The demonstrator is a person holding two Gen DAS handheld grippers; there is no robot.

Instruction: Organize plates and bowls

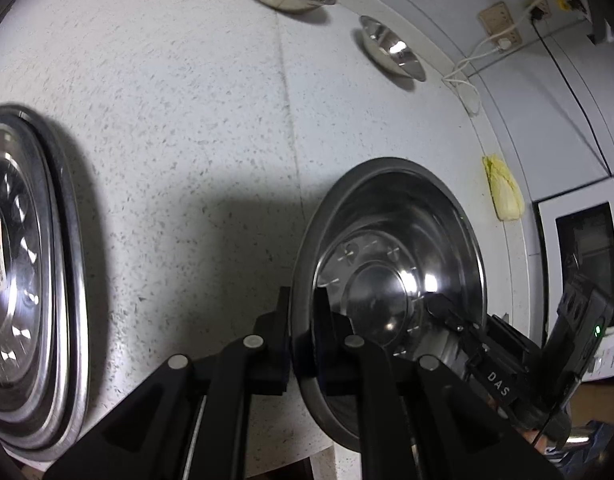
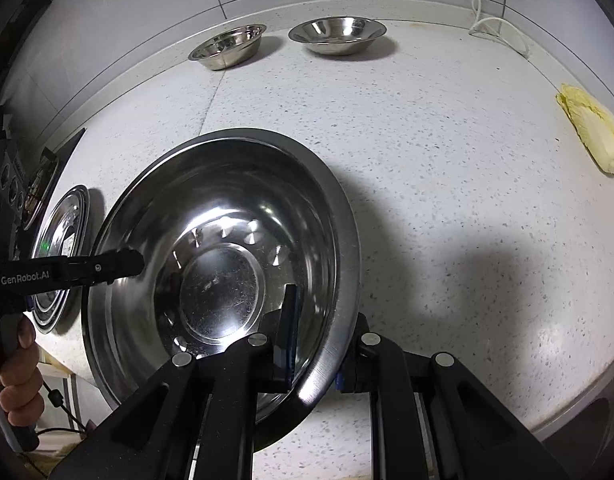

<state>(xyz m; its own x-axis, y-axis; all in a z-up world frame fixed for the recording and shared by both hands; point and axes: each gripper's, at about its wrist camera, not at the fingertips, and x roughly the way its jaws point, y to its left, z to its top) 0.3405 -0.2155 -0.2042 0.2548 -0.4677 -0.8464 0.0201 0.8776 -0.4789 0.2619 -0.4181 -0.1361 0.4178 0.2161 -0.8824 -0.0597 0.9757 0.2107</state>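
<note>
Both tongs clamp one large steel bowl: left tongs (image 1: 301, 312) pinch its left rim, right tongs (image 2: 323, 344) its right rim. Bowl (image 2: 227, 240) polished, scuffed base, deep. Two smaller bowls (image 2: 337, 34) sit well beyond on the counter (image 2: 447, 160).

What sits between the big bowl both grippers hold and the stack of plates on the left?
Nothing visible. The big bowl is pinched at its rim by the left gripper and right gripper; only bare counter separates it from the plates.
</note>
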